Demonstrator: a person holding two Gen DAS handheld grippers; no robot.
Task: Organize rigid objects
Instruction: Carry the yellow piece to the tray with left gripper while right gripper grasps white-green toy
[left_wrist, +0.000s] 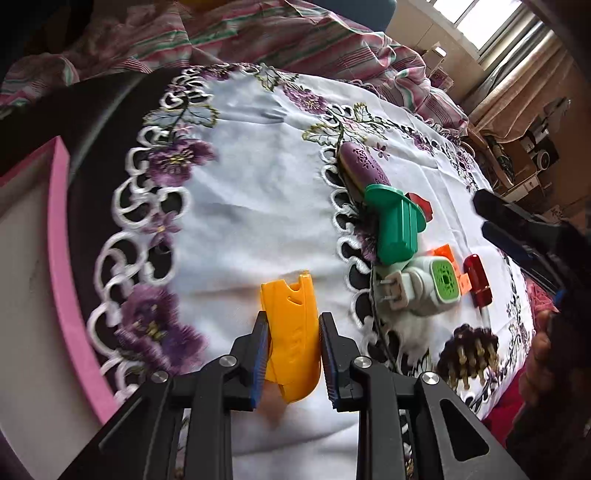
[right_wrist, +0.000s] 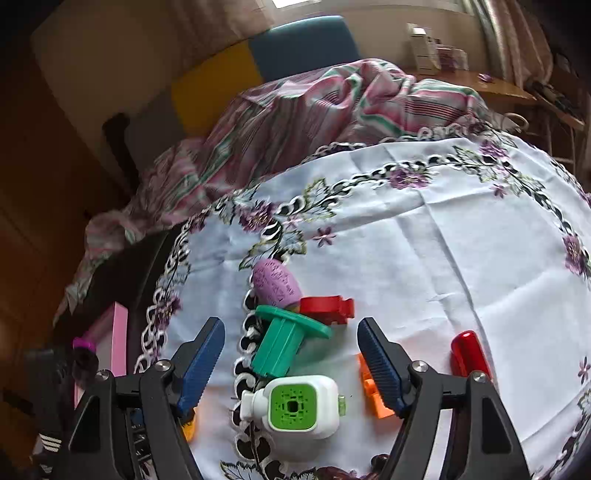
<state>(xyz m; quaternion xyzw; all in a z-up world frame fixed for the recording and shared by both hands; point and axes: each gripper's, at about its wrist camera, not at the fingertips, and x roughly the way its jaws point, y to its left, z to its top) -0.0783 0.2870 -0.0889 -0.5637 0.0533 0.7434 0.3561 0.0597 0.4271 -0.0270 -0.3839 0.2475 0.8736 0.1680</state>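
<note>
My left gripper (left_wrist: 293, 321) is shut on a yellow plastic piece (left_wrist: 288, 295), pinched by its sides just above the white embroidered cloth (left_wrist: 240, 166). To its right lie a green flanged piece (left_wrist: 395, 229), a purple perforated oval (left_wrist: 364, 166), a white plug with a green face (left_wrist: 428, 286), an orange piece (left_wrist: 445, 254), a red block (left_wrist: 421, 203) and a dark red cylinder (left_wrist: 478, 280). My right gripper (right_wrist: 291, 325) stands open over the green piece (right_wrist: 284, 343) and the white plug (right_wrist: 295, 406), touching neither.
A pink-rimmed box (left_wrist: 61, 236) stands off the cloth's left edge. Striped pink fabric (left_wrist: 258, 40) is bunched at the far side. A brown toothed clip (left_wrist: 469, 354) lies near the cloth's near right edge. A hand (left_wrist: 535, 354) shows at the right.
</note>
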